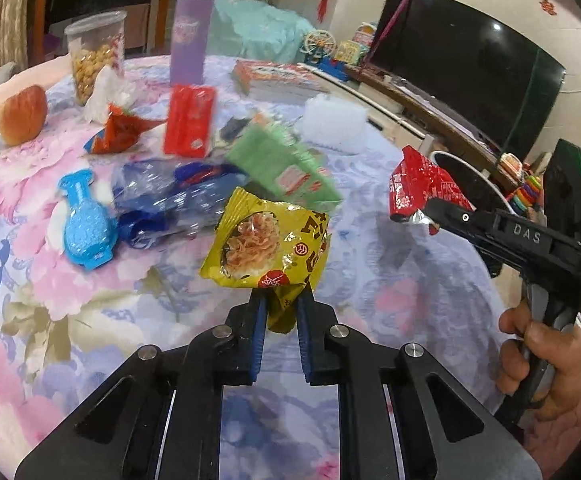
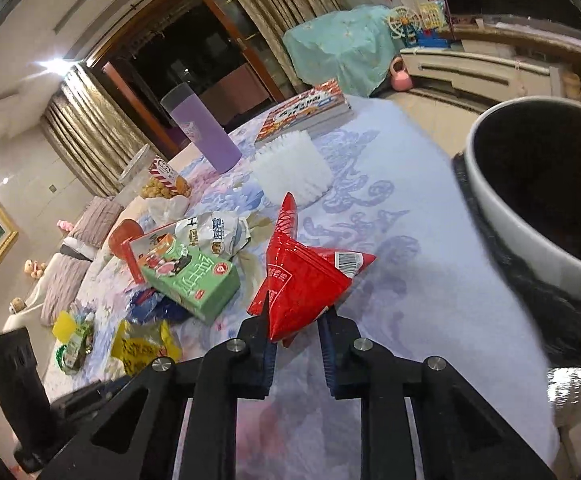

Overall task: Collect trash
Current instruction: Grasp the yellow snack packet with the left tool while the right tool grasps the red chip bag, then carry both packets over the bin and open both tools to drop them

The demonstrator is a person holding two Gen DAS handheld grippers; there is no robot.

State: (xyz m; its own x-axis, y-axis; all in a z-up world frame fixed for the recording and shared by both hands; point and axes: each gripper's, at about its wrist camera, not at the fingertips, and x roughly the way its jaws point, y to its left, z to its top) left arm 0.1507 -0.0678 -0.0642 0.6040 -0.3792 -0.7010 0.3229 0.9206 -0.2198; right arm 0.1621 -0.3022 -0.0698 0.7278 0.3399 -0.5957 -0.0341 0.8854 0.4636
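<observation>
Left wrist view: left gripper closed on corner of yellow snack wrapper, lifted above floral tablecloth; beyond, green carton, blue plastic bag and blue bottle; at right, hand holding right gripper. Right wrist view: right gripper pinching red wrapper above tablecloth, near white bin at right edge.
</observation>
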